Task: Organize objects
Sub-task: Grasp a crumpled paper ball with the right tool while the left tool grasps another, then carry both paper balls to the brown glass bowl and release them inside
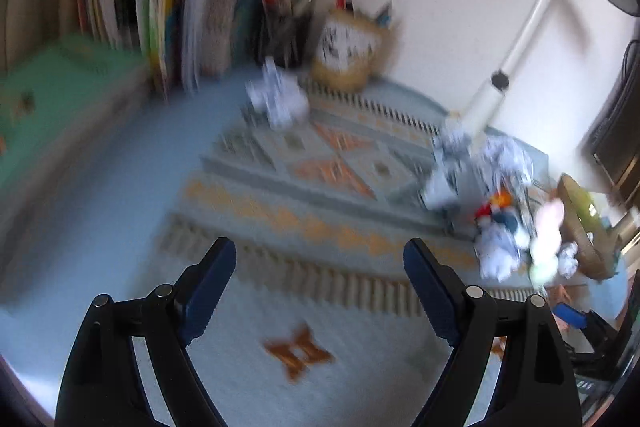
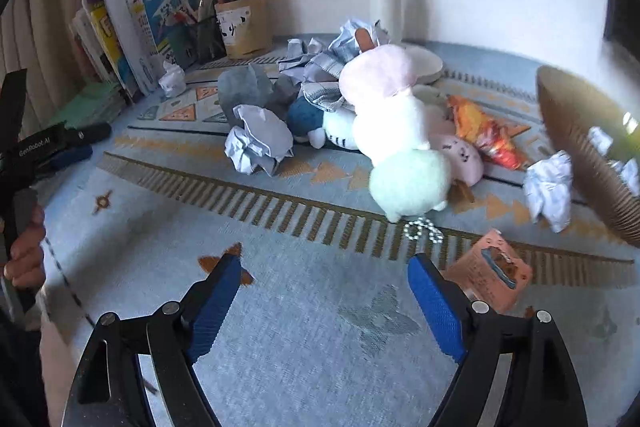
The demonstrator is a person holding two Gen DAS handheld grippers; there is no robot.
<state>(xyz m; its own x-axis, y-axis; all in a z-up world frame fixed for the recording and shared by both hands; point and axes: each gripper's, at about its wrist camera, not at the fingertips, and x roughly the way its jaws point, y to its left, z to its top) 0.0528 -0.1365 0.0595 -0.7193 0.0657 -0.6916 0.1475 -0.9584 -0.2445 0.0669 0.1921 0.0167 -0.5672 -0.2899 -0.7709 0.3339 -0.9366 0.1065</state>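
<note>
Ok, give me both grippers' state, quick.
Left gripper: open, nothing between the jaws.
Right gripper: open, nothing between the jaws.

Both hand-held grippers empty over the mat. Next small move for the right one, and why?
Probably ease the right hand-held gripper forward toward the pastel plush toy: its jaws stand open and empty, and the toy, with its bead chain, lies just ahead on the mat.

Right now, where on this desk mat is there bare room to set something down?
The near strip of mat between the open right gripper and the fringe band is bare, apart from a small pink box. The left side before the books is also free. The middle, around the plush toys and crumpled paper, is crowded.
</note>
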